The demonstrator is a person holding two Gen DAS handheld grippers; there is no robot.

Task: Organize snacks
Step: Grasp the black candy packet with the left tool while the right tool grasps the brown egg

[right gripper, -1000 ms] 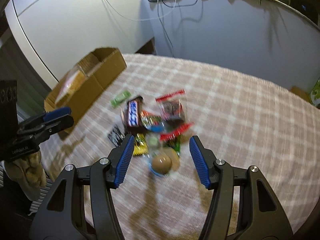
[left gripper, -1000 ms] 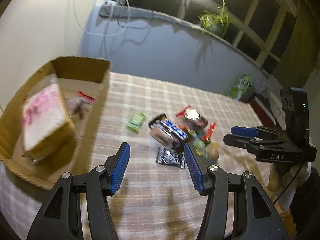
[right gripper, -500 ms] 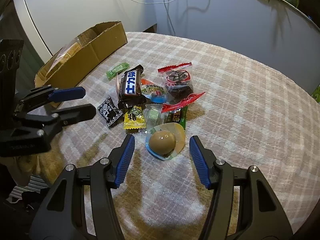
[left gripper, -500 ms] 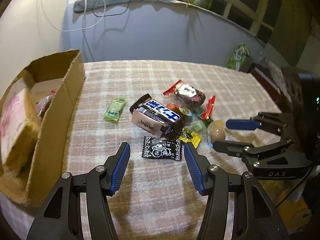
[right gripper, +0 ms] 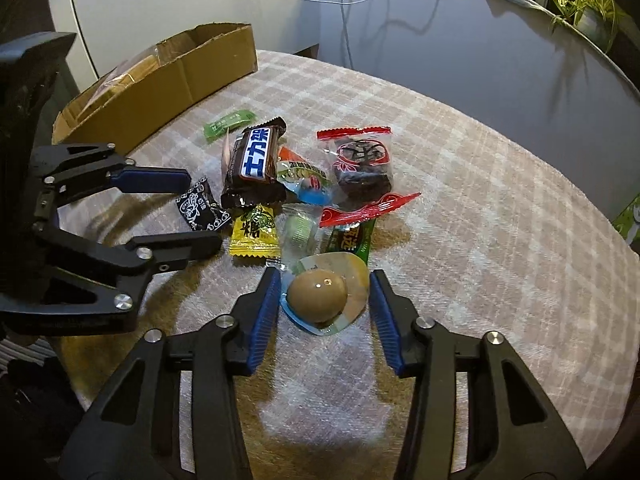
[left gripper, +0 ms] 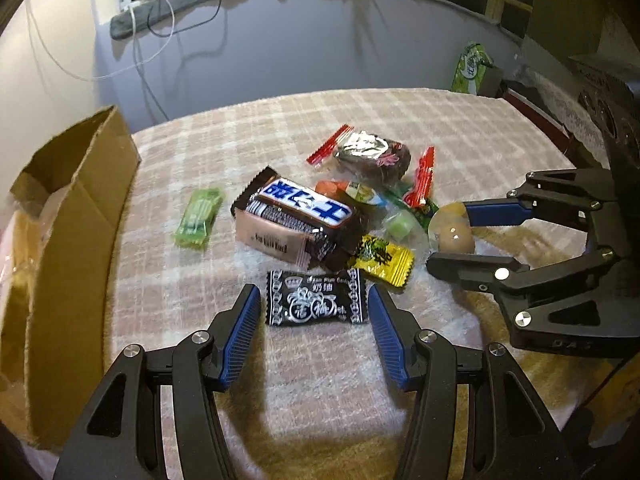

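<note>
Right claw (right gripper: 323,308) straddles the packaged egg (right gripper: 318,296) on the worktop (right gripper: 480,220), jaws just closing, not yet pressing. Left claw (left gripper: 314,308) open around the black candy (left gripper: 316,298). Judgement: squeeze gently, then lift toward the cardboard box (right gripper: 160,84).

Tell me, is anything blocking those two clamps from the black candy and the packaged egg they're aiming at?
Nothing visible does. The black candy packet lies flat between the left gripper's open jaws, clear of the snack pile behind it. The packaged egg sits between the right gripper's jaws, which have just been closing and now flank its wrapper.
</note>
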